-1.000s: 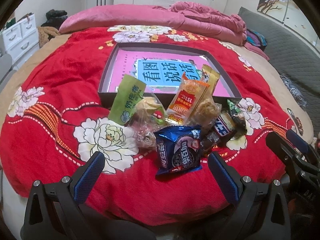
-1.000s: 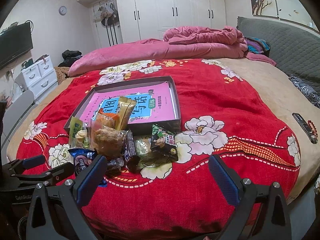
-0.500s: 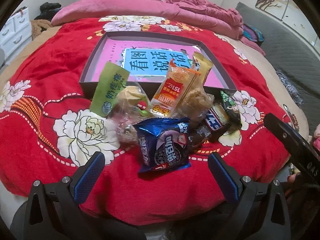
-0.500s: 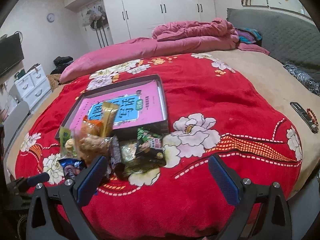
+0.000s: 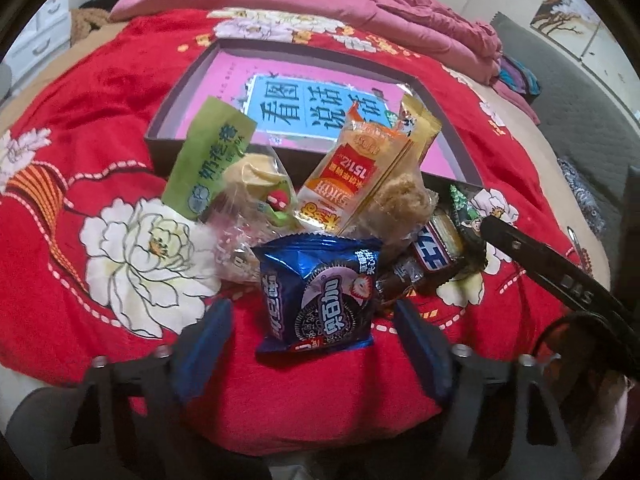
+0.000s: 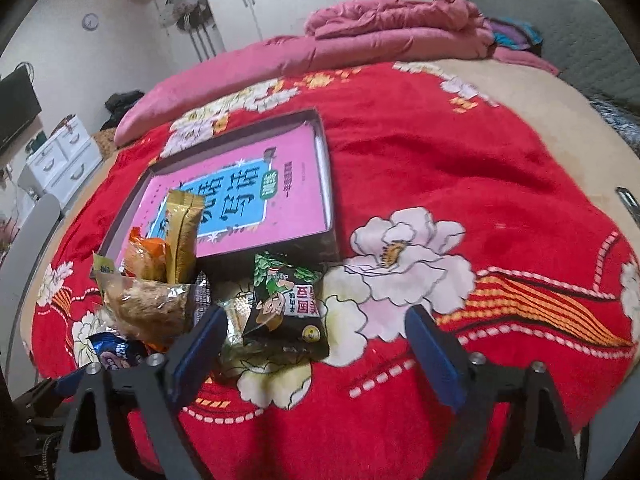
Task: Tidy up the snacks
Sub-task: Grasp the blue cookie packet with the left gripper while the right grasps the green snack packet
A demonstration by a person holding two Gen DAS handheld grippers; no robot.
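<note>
A pile of snack packets lies on a red floral blanket [image 5: 100, 120], against the front wall of a dark shallow box [image 5: 160, 152] with a pink sheet inside. My left gripper [image 5: 312, 344] is low over the nearest one, a blue cookie packet [image 5: 320, 296]. Its jaws are closing, the packet's near end lies between them, and the pads are clear of it. My right gripper [image 6: 318, 356] is closing around a dark green packet [image 6: 288, 304], which lies close to the left pad without touching it. A green packet [image 5: 208, 164] and an orange packet [image 5: 352, 172] lean on the box.
A rolled pink duvet [image 6: 360, 44] lies across the far side of the bed. White drawers [image 6: 64, 160] stand at the left and a grey padded headboard [image 6: 560, 12] at the right. A dark slim object [image 6: 630, 200] rests on beige bedding. The right gripper's black finger [image 5: 540, 264] reaches in beside the pile.
Both grippers have come down and closer to the snack pile, and their jaws have narrowed. The right gripper has shifted so the dark green packet now lies between its fingers.
</note>
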